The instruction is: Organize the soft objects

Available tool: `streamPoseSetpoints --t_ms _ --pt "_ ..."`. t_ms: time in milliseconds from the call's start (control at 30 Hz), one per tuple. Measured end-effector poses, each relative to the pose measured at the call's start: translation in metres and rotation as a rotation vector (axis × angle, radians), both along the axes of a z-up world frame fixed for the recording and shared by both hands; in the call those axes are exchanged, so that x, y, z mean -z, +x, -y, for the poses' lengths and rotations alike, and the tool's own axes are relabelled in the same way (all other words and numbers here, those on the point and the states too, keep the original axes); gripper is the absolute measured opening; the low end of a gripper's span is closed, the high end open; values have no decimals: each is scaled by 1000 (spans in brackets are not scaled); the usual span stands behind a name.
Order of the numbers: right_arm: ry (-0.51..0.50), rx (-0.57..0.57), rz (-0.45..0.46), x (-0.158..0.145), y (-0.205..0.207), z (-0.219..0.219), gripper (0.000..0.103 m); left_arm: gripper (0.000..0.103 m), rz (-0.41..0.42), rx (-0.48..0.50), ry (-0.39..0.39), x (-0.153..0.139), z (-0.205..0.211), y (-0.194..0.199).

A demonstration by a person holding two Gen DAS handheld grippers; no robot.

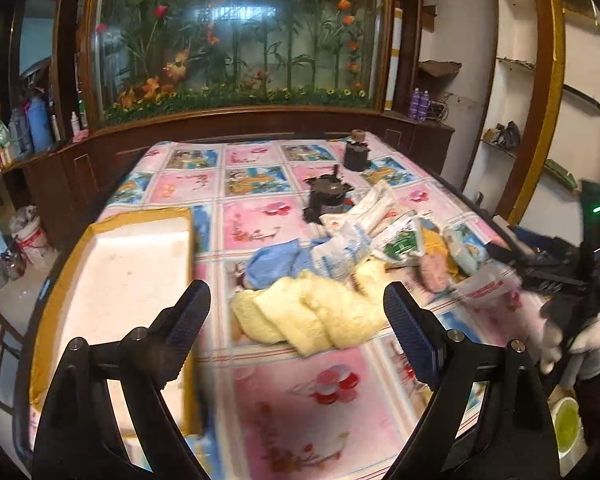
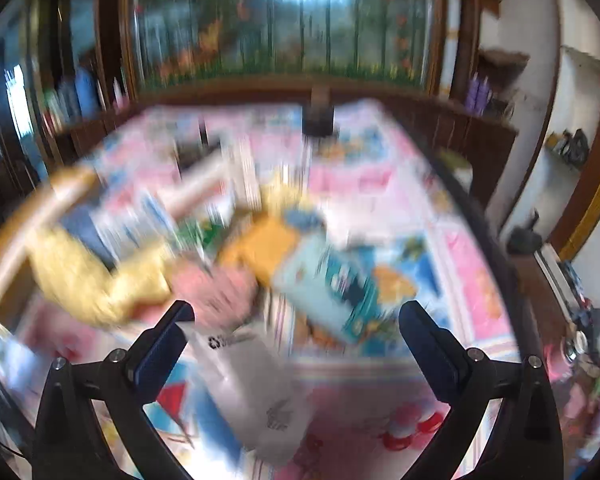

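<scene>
A pile of soft things lies on the patterned tablecloth [image 1: 260, 224]: a pale yellow fluffy cloth [image 1: 312, 312], a blue cloth [image 1: 276, 260], a pink fluffy piece [image 1: 434, 272] and several plastic packets [image 1: 352, 240]. My left gripper [image 1: 296, 312] is open and empty, just short of the yellow cloth. An open cardboard box [image 1: 132, 272] with a white lining stands at the left. My right gripper [image 2: 294, 326] is open over a white plastic bag [image 2: 252, 380]; that view is blurred, with the yellow cloth [image 2: 84, 280], pink piece [image 2: 216, 292] and a light blue packet [image 2: 340, 284] ahead.
Two dark metal objects [image 1: 328, 196] [image 1: 356, 152] stand on the far part of the table. A wooden cabinet with a flower panel [image 1: 240, 40] lies behind. The right gripper's body and a gloved hand [image 1: 580, 320] show at the right edge. A white bucket [image 1: 30, 232] stands on the floor, left.
</scene>
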State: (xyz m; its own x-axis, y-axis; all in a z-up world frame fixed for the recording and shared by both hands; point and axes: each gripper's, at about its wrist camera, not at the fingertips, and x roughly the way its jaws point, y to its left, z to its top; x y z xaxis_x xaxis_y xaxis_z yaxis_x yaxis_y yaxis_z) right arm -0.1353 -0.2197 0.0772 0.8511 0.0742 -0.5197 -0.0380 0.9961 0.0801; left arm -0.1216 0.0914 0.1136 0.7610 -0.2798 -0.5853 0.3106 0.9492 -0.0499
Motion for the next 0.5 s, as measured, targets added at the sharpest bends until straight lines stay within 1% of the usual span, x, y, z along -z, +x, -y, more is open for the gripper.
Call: streamPoseSetpoints --t_ms 33,67,100,133,167,233,300,333,433,500 --pt "54 -24 11 -4 -1 6 103 89 -17 -26 5 3 -8 1" --pt "79 -46 -42 -2 5 10 103 89 -42 -43 -6 7 -15 4" --pt "81 -66 -108 2 13 10 103 89 -80 -53 -35 12 -22 7" --pt "74 -74 -144 6 19 10 102 89 -111 -49 -66 17 -28 8" --pt "64 -70 -147 10 22 10 101 89 -140 -36 -94 22 -30 11" --pt "48 -78 -178 19 24 5 100 89 -173 -26 -111 30 -28 11" --pt "66 -104 -208 27 27 -1 95 89 -190 2 -109 35 -17 11" --pt "69 -114 -220 30 22 -2 93 89 -195 17 -106 37 -10 12" --pt "63 -143 -242 35 23 -6 85 89 -198 58 -122 35 6 12" --pt "68 -163 -256 36 23 -8 84 89 -199 74 -130 34 12 14"
